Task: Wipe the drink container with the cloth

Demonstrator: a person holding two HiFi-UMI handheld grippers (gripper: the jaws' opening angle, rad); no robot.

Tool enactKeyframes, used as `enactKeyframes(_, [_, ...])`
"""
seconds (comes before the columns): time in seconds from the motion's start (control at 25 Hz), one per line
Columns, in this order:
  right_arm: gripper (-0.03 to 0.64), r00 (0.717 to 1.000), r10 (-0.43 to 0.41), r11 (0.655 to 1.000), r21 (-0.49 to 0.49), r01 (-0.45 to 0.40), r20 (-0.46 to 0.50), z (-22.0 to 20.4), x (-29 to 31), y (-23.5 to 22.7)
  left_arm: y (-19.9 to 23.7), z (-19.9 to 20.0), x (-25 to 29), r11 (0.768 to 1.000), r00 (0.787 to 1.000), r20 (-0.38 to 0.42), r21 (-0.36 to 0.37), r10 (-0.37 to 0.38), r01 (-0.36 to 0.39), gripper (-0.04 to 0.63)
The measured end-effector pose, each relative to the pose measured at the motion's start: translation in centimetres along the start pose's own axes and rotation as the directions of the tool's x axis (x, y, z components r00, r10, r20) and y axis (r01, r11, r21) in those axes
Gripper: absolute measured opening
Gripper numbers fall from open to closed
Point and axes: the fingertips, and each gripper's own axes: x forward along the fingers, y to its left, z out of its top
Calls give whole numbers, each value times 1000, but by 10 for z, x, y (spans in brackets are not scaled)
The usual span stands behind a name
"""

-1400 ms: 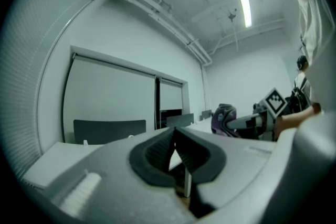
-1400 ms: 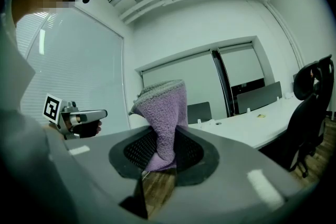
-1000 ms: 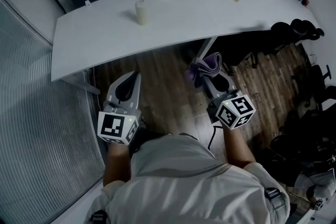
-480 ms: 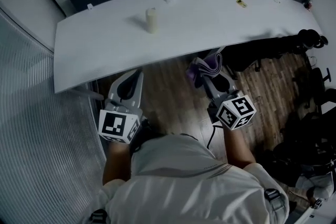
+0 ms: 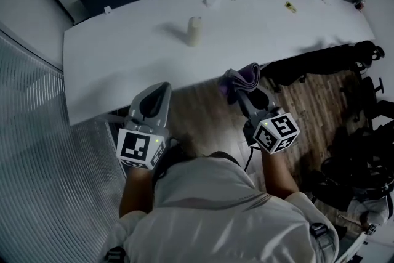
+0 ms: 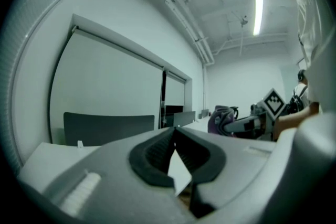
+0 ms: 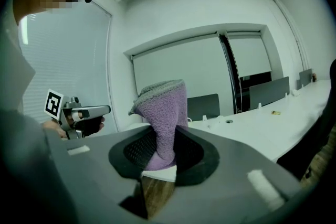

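The left gripper [image 5: 161, 90] is holding its jaws clenched with nothing between them, at the near edge of the desk [image 5: 111, 71]. The right gripper [image 5: 245, 94] is grasping the purple cloth [image 5: 244, 76], which is sticking up from its jaws. The drink container [image 5: 194, 31] is standing upright, closer to the desk's far edge and well apart from both grippers.

Pale short-sleeved shirt [image 5: 215, 212]; grey left claw [image 5: 162, 89] and right claw [image 5: 247, 92] bear black-and-white markers [image 5: 135, 148].
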Motion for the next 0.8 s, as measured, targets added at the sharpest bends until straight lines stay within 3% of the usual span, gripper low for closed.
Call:
enactKeyframes(0.4, [97,999,-34,999,0,34,-15,-1,64,4,64,-5,23,1000,999,23,0,-31,31,5])
enactKeyframes(0.8, [97,1000,24,999,43,-24,-10,4,111,-65,73,-11,98,1000,999,-44,18,-13,13,5])
